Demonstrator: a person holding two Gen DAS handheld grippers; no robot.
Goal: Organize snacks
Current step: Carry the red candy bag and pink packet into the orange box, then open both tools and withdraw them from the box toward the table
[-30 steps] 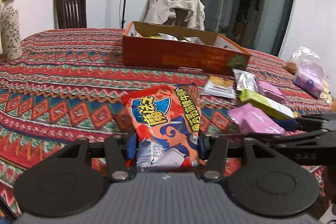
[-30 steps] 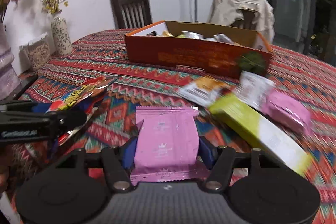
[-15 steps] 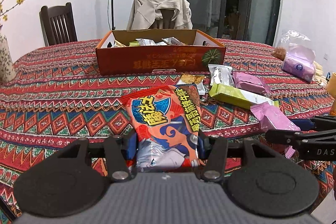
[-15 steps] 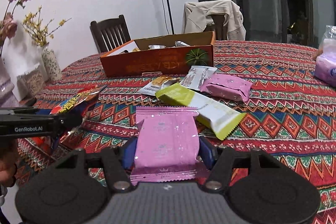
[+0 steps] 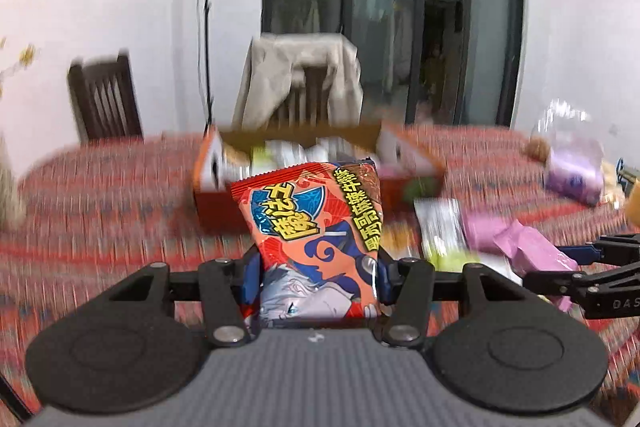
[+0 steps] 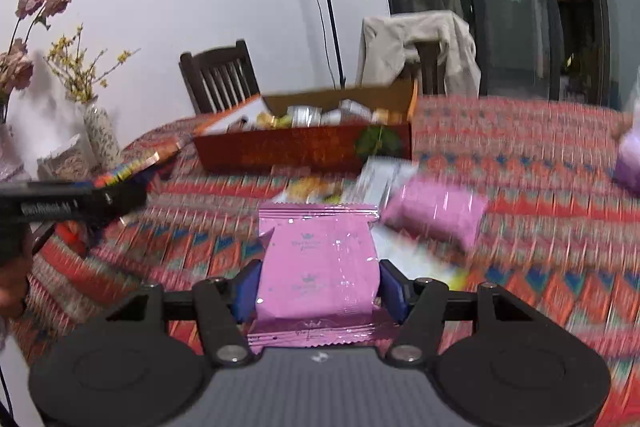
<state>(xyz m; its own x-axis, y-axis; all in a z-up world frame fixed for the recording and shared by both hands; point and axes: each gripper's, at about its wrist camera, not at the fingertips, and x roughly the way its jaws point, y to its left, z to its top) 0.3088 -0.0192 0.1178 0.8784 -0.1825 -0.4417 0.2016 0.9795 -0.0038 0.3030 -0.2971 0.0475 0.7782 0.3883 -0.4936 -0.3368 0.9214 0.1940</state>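
Evidently both claws carry for the orange cardboard box (image 5: 416,163) ahead: left gripper (image 5: 316,271) clenches a glossy red foil snack bag (image 5: 316,227), right gripper (image 6: 318,287) a pink plastic wafer packet (image 6: 318,259)

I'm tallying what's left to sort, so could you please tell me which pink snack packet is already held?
The flat pink packet clamped in the right hand-held gripper; the puffier pink packet lies loose on the tablecloth.

Left gripper (image 5: 316,267): raised off the counter (image 5: 100,195); its red snack packet (image 5: 316,227) now overlaps the orange box (image 5: 208,203), formerly lay short of it.
Right gripper (image 6: 318,283): swung toward the box (image 6: 300,147); pink packet (image 6: 318,263) carried along, loose snacks nearer.
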